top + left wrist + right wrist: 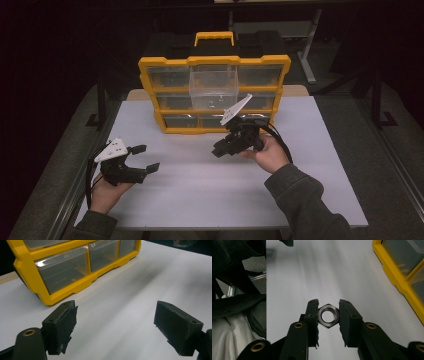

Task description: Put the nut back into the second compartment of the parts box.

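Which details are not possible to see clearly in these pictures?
- Hex nut: in the high view it is hidden by the right hand-held gripper that grips it.
- Drawer contents of the yellow organizer: too small and dim in the high view; blurred behind the clear fronts in the left gripper view.
- Organizer's upper rows: cut off by the top edge of the left gripper view.

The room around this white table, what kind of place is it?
Probably a workshop or lab bench: a yellow parts organizer with clear drawers stands on the white table, and the right claw grips a steel hex nut.
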